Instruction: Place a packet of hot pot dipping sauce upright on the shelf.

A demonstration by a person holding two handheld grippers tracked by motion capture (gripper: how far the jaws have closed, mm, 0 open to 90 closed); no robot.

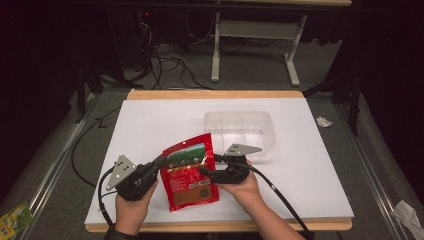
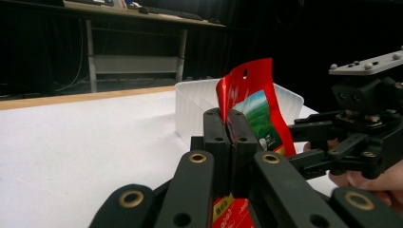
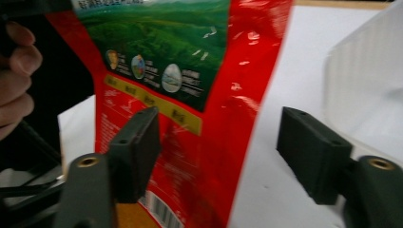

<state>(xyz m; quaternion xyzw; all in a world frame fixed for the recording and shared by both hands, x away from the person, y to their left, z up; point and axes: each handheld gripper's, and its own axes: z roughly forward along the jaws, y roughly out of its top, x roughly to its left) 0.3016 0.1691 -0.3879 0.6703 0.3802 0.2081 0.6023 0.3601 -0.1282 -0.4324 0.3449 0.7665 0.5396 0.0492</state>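
- Near the front edge of the white worktop [image 1: 150,125], a little left of centre, the red pouch [image 1: 190,171] sits between the two grippers, its top end tipped up toward the far edge.
- And the left gripper [image 1: 159,161] has it! In the left gripper view the jaws are pressed together on the pouch's left edge, red film pinched in the seam between them.
- The pouch [image 2: 252,107] stands up above those jaws, showing a hang hole at its top and a green landscape panel.
- The left hand [image 1: 131,210] grips its tool just by the front edge; the grey three-cornered plate [image 1: 121,169] faces up.
- Over to the right gripper [image 1: 209,165]: it comes in at the pouch's right edge, held by the right hand [image 1: 248,192].
- In the right gripper view the jaws stand wide apart, released. The pouch [image 3: 190,95] hangs between them; the left jaw lies in front of the red film, the right jaw well clear over bare worktop.
- A yellow band and a barcode show on the pouch's lower part.
- Behind the pouch, toward the far edge and right of centre, rests a translucent plastic tub [image 1: 240,131], its near wall just beyond the right gripper.
- A black cable [image 1: 280,192] trails from the right gripper to the front right corner.
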